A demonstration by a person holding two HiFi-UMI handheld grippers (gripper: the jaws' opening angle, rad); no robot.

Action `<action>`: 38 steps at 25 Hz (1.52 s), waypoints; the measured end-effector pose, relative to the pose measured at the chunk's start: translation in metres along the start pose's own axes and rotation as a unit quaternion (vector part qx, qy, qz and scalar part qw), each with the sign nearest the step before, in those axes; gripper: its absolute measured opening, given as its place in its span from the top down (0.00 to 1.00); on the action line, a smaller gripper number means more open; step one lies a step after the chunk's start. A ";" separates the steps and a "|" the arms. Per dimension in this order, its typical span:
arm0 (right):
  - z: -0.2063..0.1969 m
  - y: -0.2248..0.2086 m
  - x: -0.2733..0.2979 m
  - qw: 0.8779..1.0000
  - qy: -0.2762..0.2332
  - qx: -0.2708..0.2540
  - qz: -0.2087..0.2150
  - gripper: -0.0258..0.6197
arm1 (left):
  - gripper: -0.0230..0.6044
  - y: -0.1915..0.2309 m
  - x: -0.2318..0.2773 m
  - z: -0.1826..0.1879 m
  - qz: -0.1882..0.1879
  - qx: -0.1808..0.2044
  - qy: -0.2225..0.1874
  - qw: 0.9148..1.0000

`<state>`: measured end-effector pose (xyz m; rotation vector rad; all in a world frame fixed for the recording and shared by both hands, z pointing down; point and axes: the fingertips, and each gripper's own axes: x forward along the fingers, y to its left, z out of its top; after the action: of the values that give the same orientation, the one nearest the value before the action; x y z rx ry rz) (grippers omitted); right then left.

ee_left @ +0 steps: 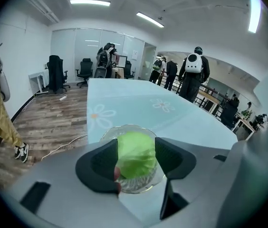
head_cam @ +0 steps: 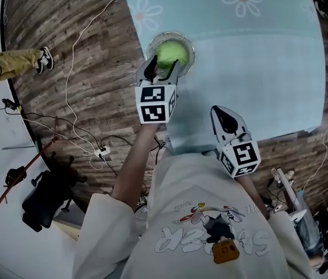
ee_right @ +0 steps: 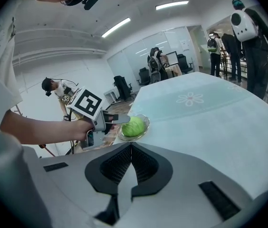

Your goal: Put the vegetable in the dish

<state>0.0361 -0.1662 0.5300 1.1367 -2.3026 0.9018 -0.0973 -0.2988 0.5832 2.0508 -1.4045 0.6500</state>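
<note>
Table point(head_cam: 257, 68) is bare and open right of and beyond the dish point(head_cam: 188, 42) at its left edge, but the dish's near side is blocked by the left gripper point(head_cam: 163, 67), jaws closing either side of the vegetable point(head_cam: 173, 52), maybe not touching it.

Head view looks steeply down; all views share the dish point(head_cam: 188, 44).

1. Dish point(head_cam: 182, 39): clear glass, glossy
2. Vegetable point(head_cam: 171, 54) in the dish: matt green, crinkled leaf
3. Table cover point(head_cam: 257, 68) under the dish: smooth pale cloth
4. Floor point(head_cam: 77, 51) left of the dish: rough-grained wood planks
</note>
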 end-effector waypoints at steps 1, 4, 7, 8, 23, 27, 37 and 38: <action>0.000 0.001 -0.002 1.000 -0.002 -0.002 0.000 0.93 | 0.58 0.000 -0.006 -0.003 0.002 0.000 -0.001 1.000; 0.000 0.005 -0.010 1.000 -0.012 -0.016 -0.010 0.93 | 0.69 0.004 -0.026 -0.015 0.015 -0.014 0.000 1.000; 0.001 0.012 -0.016 0.999 -0.024 -0.035 -0.018 0.93 | 0.96 0.009 -0.055 -0.022 0.030 -0.040 -0.005 0.999; 0.001 0.015 -0.018 0.999 -0.027 -0.040 -0.019 0.93 | 0.96 0.007 -0.063 -0.024 0.028 -0.045 -0.008 0.999; -0.017 0.084 -0.056 0.996 -0.061 -0.061 0.014 0.93 | 0.96 -0.049 -0.211 -0.089 -0.013 -0.022 -0.038 0.999; -0.019 0.097 -0.075 0.993 -0.080 -0.081 0.008 0.93 | 0.96 -0.062 -0.249 -0.105 -0.021 -0.030 -0.048 0.998; -0.030 0.142 -0.123 0.987 -0.129 -0.093 0.000 0.93 | 0.96 -0.102 -0.332 -0.112 -0.061 -0.013 -0.104 0.993; -0.033 0.147 -0.127 0.986 -0.135 -0.100 -0.003 0.93 | 0.96 -0.106 -0.337 -0.112 -0.061 0.000 -0.114 0.992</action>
<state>-0.0073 -0.0073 0.4219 1.2397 -2.5342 0.5249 -0.1181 0.0333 0.4200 2.2471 -1.3861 0.3744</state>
